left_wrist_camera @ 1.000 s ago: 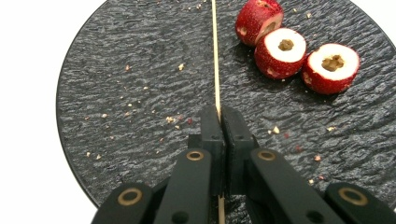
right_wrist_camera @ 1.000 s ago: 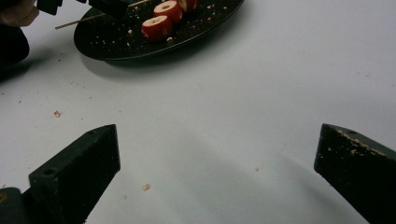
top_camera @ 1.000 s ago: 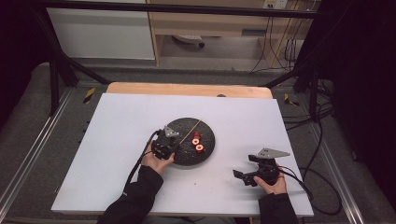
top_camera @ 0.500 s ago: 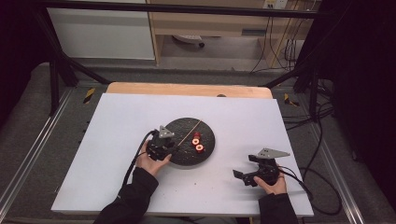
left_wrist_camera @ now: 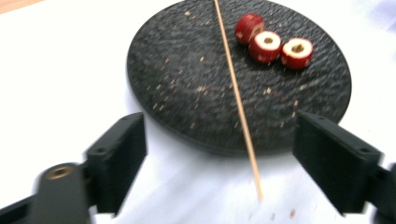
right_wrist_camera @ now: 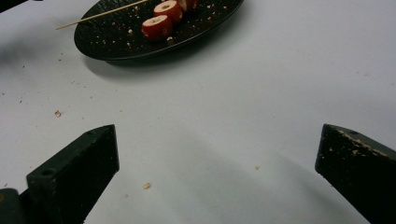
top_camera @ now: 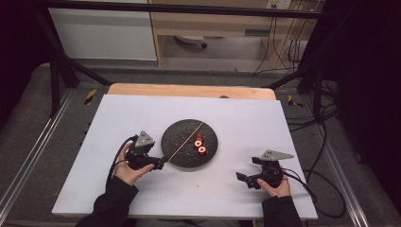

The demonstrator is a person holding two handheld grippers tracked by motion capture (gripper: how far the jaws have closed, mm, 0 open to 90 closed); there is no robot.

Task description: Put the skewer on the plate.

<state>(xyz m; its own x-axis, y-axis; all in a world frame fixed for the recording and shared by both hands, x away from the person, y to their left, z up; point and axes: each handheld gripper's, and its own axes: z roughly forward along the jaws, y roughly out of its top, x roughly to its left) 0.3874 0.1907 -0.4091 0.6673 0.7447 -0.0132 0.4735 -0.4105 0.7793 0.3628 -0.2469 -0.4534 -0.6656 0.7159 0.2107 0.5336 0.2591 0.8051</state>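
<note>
A round black plate [top_camera: 182, 152] [left_wrist_camera: 187, 93] [right_wrist_camera: 107, 44] lies mid-table. A thin wooden skewer [top_camera: 187, 138] [left_wrist_camera: 236, 95] [right_wrist_camera: 100, 15] rests across it, its near end sticking out over the plate's left rim. Three red fruit pieces with pale cored centres [top_camera: 199, 144] [left_wrist_camera: 268, 43] [right_wrist_camera: 161, 21] sit in a row on the plate. My left gripper [top_camera: 161, 165] [left_wrist_camera: 224, 170] is open just left of the plate, jaws either side of the skewer's near end without touching it. My right gripper [top_camera: 242, 180] [right_wrist_camera: 215, 175] is open and empty over bare table, right of the plate.
The white table top [top_camera: 236, 113] carries scattered crumbs near the plate. A wooden strip [top_camera: 189, 91] edges the far side. Black frame bars and cables [top_camera: 307, 118] stand beyond the table's right side.
My left gripper has drawn back to the left, off the plate's rim, and now sits at the skewer's near end. The right gripper has stayed put.
</note>
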